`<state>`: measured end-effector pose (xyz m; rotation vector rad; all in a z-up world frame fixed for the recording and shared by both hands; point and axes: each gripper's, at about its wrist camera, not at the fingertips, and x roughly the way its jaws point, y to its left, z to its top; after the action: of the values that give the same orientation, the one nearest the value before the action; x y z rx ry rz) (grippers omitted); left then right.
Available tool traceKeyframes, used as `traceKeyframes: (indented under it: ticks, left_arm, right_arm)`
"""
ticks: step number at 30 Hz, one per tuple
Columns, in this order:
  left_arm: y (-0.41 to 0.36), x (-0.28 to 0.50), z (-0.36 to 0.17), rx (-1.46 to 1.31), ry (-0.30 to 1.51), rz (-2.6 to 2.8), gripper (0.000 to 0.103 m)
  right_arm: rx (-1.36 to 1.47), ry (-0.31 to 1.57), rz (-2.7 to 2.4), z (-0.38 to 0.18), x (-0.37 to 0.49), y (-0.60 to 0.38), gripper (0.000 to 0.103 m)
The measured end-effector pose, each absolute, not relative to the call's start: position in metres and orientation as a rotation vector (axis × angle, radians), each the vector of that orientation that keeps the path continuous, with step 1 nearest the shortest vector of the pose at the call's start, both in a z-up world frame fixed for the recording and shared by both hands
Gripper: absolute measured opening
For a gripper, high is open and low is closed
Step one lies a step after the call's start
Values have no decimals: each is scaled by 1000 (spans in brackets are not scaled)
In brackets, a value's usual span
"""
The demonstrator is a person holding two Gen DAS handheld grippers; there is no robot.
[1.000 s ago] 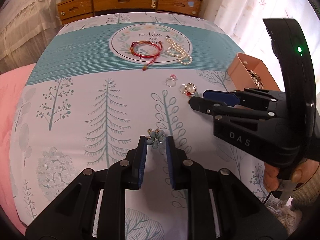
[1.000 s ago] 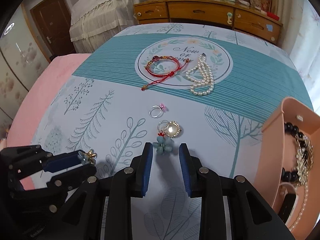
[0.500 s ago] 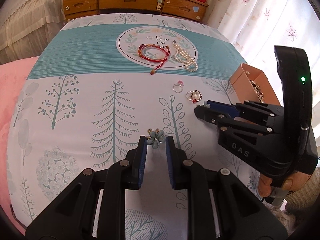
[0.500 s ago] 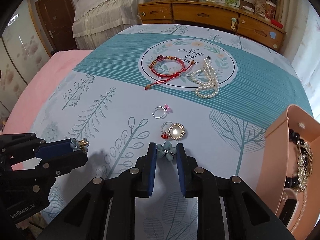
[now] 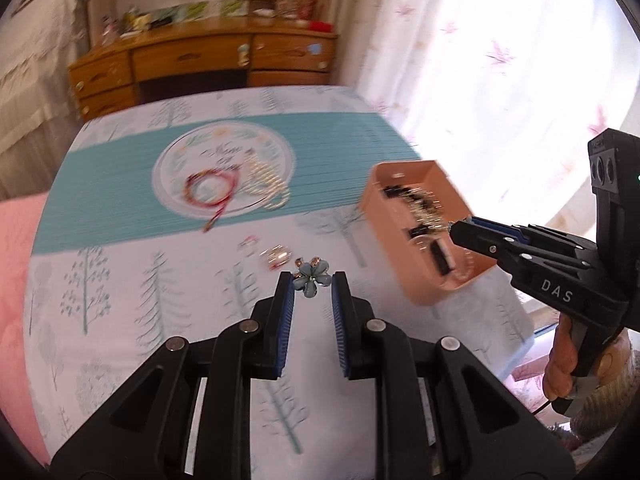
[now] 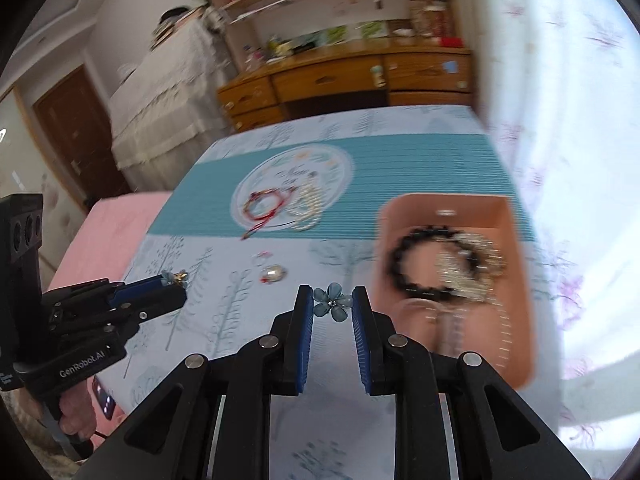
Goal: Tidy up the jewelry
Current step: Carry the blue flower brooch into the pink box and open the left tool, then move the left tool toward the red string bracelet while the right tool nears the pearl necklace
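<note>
From my left wrist camera, my left tool [image 5: 313,286] pinches a blue flower earring [image 5: 312,279] at the very tips of its blue pads, held up above the tree-printed bed cover [image 5: 120,288]. Off to the right my right tool [image 5: 456,227] reaches over the pink box [image 5: 420,284], its tips over the box's inside; from this angle I cannot make out what it holds. The box sits on the cover with a dark bead bracelet [image 5: 400,193] and glittery pieces inside. Farther back lie a red cord bracelet [image 5: 208,189] and a pearl necklace [image 5: 266,184] on the round printed emblem, and two small rings [image 5: 276,255] lie nearer, all blurred. From my right wrist camera, what was hidden shows plainly: my right tool [image 6: 333,307] pinches a second blue flower earring [image 6: 333,304] between its pad tips, just left of the pink box [image 6: 516,280], whose black bead bracelet [image 6: 404,264] and silvery chains are seen from above. My left tool [image 6: 176,280] appears at the left, closed on its flower earring [image 6: 173,277], with my hand [image 6: 74,420] on the grip. The wooden dresser [image 6: 344,76] stands beyond the bed.
</note>
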<state>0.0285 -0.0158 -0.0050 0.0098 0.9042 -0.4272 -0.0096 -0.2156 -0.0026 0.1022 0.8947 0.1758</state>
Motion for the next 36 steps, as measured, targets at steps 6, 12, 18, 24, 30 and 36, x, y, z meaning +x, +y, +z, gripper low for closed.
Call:
traceKeyframes:
  ticks: [6,12,18,24,30,36]
  left_arm:
    - [-88,35,3,95,893,-576,16]
    - [-147,43,-17,158,933,-683,16]
    - [-174,52,-37,196,963,-695,17]
    - [-174,53,-43,212,984,-707,21]
    - [-150,52,-40,159,977,-667,59]
    - [-121,41,-39,141,970,-625,59]
  right_arm:
    - [167,863,37,10,-32,-281,19]
    - [228,884,-22,-3,-39,-314,19]
    - [247,914,-40,-22,-39,-322,19]
    - [264,935,-58,-34,-32,-318,29]
    - [292,916,-62,-30,-31,-321,33]
    - [236,901,-48,-22,-31,-303,33]
